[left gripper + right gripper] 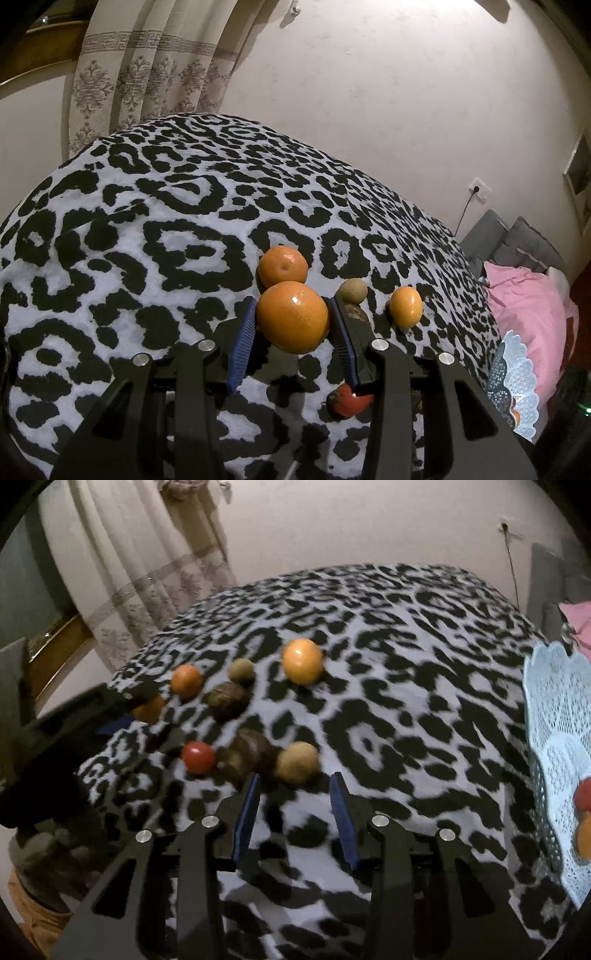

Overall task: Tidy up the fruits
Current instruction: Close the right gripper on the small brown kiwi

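Orange (291, 316) clamped in left gripper (293, 325); basket (515, 384) overhangs blanket (147, 221) edge.

Patterned curtain (147, 85), wall socket (480, 189), pink bedding (524, 306).

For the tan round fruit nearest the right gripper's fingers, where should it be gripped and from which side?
Grip the tan fruit across its widest middle, coming from above and the near side. It is round, so any axis works, but a dark brown fruit crowds its left, leaving little room there for a finger.
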Action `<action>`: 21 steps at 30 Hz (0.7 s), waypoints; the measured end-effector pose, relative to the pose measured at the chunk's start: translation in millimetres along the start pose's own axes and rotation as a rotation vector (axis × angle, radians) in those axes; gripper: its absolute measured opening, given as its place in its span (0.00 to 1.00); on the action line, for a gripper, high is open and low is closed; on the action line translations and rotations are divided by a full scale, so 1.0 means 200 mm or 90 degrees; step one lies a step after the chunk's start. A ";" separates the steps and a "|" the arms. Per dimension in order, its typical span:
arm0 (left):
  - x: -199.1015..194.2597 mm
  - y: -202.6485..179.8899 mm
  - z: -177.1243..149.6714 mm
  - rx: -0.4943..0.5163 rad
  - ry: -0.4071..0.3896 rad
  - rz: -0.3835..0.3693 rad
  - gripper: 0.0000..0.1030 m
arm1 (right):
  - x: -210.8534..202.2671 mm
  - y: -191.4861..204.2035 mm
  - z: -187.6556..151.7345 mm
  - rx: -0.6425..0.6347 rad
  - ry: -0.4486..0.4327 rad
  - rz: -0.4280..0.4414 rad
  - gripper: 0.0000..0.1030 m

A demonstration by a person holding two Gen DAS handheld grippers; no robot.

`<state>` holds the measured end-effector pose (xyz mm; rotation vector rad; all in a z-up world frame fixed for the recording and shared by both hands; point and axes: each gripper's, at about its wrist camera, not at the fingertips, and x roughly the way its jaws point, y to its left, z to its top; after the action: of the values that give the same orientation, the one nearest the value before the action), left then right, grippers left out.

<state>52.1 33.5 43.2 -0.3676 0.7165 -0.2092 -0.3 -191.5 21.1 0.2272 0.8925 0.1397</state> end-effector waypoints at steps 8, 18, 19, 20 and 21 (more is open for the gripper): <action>0.00 0.00 -0.01 -0.001 0.003 0.002 0.40 | 0.13 0.02 0.08 -0.042 -0.003 -0.020 0.39; 0.01 0.00 -0.01 0.002 0.004 -0.003 0.40 | 0.08 0.04 0.09 -0.053 -0.025 -0.029 0.28; 0.01 0.00 -0.01 0.002 0.004 -0.003 0.40 | 0.05 0.03 0.09 -0.047 -0.031 -0.029 0.28; 0.01 0.00 -0.01 0.003 0.004 -0.003 0.40 | 0.03 0.02 0.09 -0.042 -0.037 -0.029 0.28; 0.01 0.00 -0.01 0.003 0.004 -0.004 0.40 | 0.01 0.01 0.09 -0.036 -0.045 -0.031 0.28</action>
<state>52.0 32.2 41.9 -0.3646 0.7214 -0.2176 14.9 -190.9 31.8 0.1567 0.8218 0.1106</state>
